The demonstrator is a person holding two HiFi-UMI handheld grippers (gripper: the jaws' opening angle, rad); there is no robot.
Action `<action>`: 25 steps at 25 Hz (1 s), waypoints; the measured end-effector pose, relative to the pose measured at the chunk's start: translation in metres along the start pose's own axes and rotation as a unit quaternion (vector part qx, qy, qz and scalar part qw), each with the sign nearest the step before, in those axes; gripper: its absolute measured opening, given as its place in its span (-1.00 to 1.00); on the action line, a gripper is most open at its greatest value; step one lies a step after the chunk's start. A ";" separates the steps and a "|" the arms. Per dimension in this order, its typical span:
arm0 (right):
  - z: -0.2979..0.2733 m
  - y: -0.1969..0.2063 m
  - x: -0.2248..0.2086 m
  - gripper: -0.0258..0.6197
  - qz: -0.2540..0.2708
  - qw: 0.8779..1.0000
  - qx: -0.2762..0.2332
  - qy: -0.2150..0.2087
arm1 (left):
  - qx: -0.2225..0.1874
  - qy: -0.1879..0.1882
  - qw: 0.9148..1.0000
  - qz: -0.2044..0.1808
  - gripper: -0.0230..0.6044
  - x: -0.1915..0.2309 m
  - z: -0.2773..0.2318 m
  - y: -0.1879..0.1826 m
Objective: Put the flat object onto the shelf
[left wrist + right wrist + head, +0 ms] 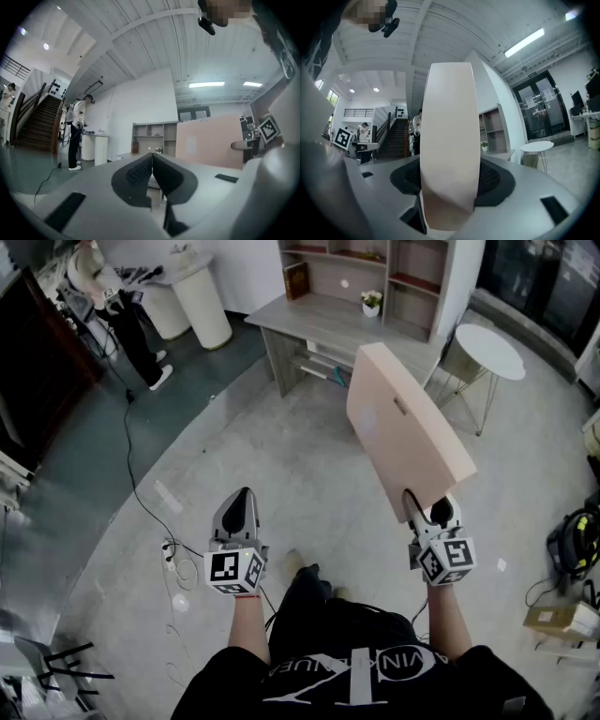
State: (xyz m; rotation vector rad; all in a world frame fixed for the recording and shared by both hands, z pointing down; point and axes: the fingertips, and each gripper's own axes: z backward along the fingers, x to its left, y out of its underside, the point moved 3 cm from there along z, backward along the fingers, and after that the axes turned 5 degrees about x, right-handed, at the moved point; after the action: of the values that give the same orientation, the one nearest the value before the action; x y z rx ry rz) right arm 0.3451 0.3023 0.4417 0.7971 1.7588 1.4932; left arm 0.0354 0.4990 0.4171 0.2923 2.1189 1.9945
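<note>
Open hall with a grey concrete floor (281, 465). The shelf (370, 268) sits at the back of a pale wood surface (309, 320) at top centre of the head view, with a small potted plant (372, 304) in front of it. The flat object (408, 427) is centre-right, in the air and well apart from the shelf. It's a pale pink-beige rigid board with a rounded edge and a faint lighter rectangle on one face, standing up and leaning away from the person. The right gripper (429, 514) has its fingers (493, 180) clamped on the board's lower edge, one each side. The left gripper (244, 498) is empty, fingers (136, 174) pressed together. My read: carry phase. A long board on one edge grip means leverage, so walk it in slowly, keep it near vertical, brace the free edge with the left, and clear the plant.
</note>
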 end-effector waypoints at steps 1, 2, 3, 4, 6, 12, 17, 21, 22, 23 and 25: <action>0.000 -0.001 0.000 -0.02 0.000 1.000 -0.002 0.000 | -0.002 0.000 1.000 0.001 -0.91 0.000 0.000 0.000; 0.000 -0.001 0.000 -0.02 0.001 1.000 -0.004 0.000 | -0.003 -0.001 1.000 0.001 -0.91 -0.001 0.000 0.000; 0.000 -0.002 0.001 -0.02 0.001 1.000 -0.006 0.000 | -0.004 -0.001 1.000 0.002 -0.91 -0.001 0.000 0.000; -0.001 -0.002 0.001 -0.02 0.002 1.000 -0.008 0.000 | -0.005 -0.001 1.000 0.003 -0.91 -0.001 0.000 0.001; -0.002 -0.003 0.001 -0.02 0.004 1.000 -0.010 0.001 | -0.005 0.000 1.000 0.004 -0.91 0.000 -0.002 0.003; -0.017 -0.009 0.001 -0.02 0.002 1.000 -0.015 0.007 | 0.001 0.003 1.000 0.010 -0.91 0.008 -0.015 0.004; -0.035 -0.009 -0.003 -0.02 -0.006 1.000 -0.014 0.012 | 0.005 0.008 1.000 0.014 -0.91 0.019 -0.036 0.006; -0.059 -0.009 -0.006 -0.02 -0.017 1.000 -0.015 0.020 | 0.007 0.018 1.000 0.016 -0.91 0.035 -0.065 0.006; -0.067 -0.009 -0.007 -0.02 -0.021 0.999 -0.014 0.022 | 0.007 0.020 1.000 0.016 -0.91 0.041 -0.073 0.005; -0.075 -0.009 -0.007 -0.02 -0.025 0.999 -0.013 0.026 | 0.008 0.023 1.000 0.016 -0.91 0.047 -0.082 0.004; -0.094 -0.010 -0.009 -0.02 -0.034 0.999 -0.010 0.032 | 0.009 0.028 0.999 0.016 -0.91 0.060 -0.102 0.000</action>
State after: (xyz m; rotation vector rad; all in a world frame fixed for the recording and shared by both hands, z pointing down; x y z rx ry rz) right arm 0.2729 0.2404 0.4423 0.6797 1.7979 1.5038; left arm -0.0518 0.4185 0.4215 0.2774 2.1798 2.0265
